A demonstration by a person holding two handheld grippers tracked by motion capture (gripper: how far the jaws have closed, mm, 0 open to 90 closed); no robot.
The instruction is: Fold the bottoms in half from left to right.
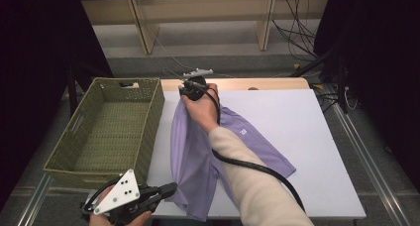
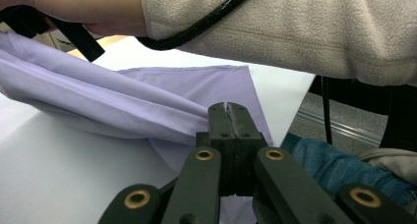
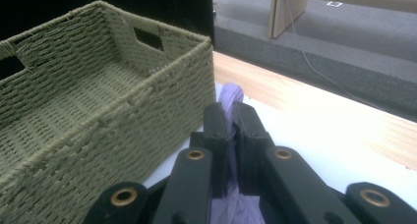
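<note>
I have the right gripper [image 1: 194, 87] at the far edge of the table [image 1: 307, 137], its jaws pinching a fold of the purple shirt [image 1: 190, 156]; in the right gripper view the cloth [image 3: 231, 98] pokes up between them. The green basket [image 1: 106, 132] sits just to that gripper's left. My left gripper [image 1: 166, 190] is at the near edge, jaws pressed together on the shirt's near end. The shirt stretches between the two grippers, partly draped on the table.
</note>
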